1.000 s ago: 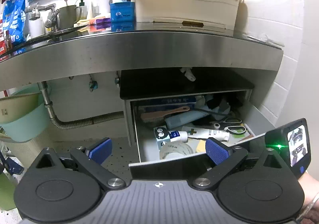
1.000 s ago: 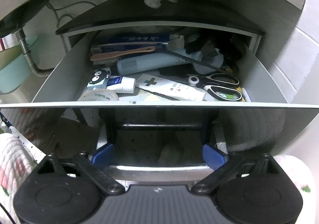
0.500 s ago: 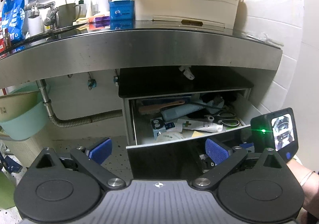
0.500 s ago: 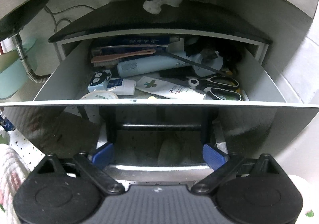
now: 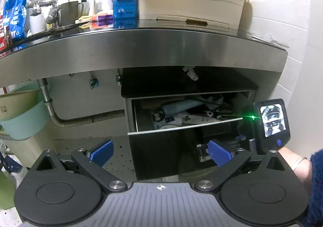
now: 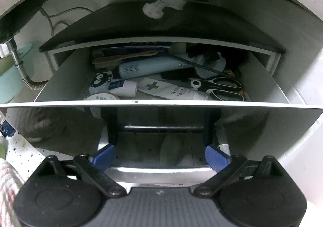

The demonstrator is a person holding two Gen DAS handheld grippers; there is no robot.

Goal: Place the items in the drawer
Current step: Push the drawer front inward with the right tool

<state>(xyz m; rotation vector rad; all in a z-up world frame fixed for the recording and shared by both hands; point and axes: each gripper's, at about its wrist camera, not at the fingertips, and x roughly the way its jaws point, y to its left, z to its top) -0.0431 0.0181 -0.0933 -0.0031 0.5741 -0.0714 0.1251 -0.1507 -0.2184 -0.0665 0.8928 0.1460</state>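
Your drawer [image 6: 161,104] front hides the tape roll [image 6: 103,97]; tube [image 6: 171,90] lettering is unreadable. Your left gripper [image 5: 160,151] and right gripper [image 6: 160,155] both gape, empty.

drawer [image 6: 161,104]: grey, dark glossy front, partly pulled out below steel counter [image 5: 141,49] | scissors [image 6: 220,87]: black-white handles, flat at drawer's right | cross-marked tube [image 6: 171,90]: lying mid-drawer | pale blue device [image 6: 149,67]: lying behind tube | wooden brush [image 6: 123,58]: at drawer's back

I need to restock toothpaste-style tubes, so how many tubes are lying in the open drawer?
2: a short cartoon-face tube at front left, and a longer green-cross tube just right of it. Clutter behind may hide more.
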